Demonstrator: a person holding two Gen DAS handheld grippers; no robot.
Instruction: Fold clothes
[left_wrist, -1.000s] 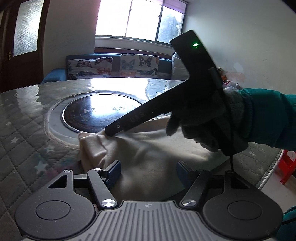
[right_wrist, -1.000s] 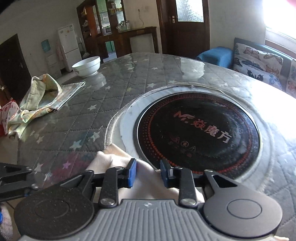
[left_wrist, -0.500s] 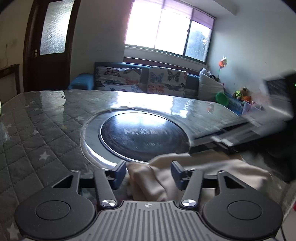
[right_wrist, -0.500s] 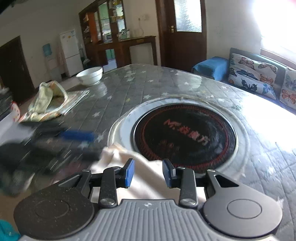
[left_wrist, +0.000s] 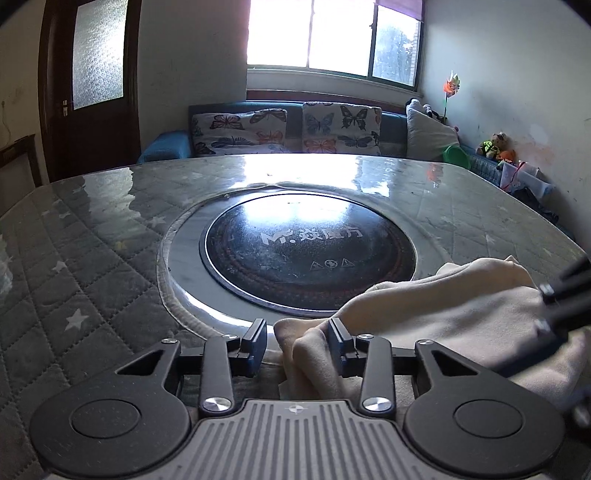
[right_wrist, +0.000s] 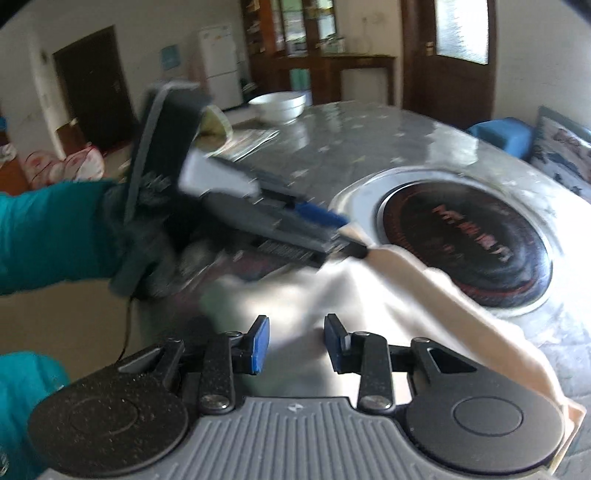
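Note:
A cream cloth (left_wrist: 443, 306) lies bunched on the quilted table (left_wrist: 92, 258), beside the round black hob (left_wrist: 306, 254). My left gripper (left_wrist: 296, 343) has a fold of the cloth between its jaws, which are closing. The right pad touches the fold and a thin gap shows at the left pad. From the right wrist view the left gripper (right_wrist: 347, 236) sits at a corner of the cloth (right_wrist: 424, 295). My right gripper (right_wrist: 296, 343) holds bunched cloth between its pads, though that view is blurred. At the left view's right edge the right gripper (left_wrist: 550, 314) has cloth creases running into it.
A gloved hand in a teal sleeve (right_wrist: 44, 229) carries the left gripper. A white bowl (right_wrist: 279, 105) and a patterned cloth (right_wrist: 218, 125) sit at the table's far side. A sofa with butterfly cushions (left_wrist: 288, 129) stands beyond the table.
The left gripper's jaws have narrowed around a cloth fold. The right gripper has swung from mid view to the right edge of the left view, and the cloth's edge now stretches between the two.

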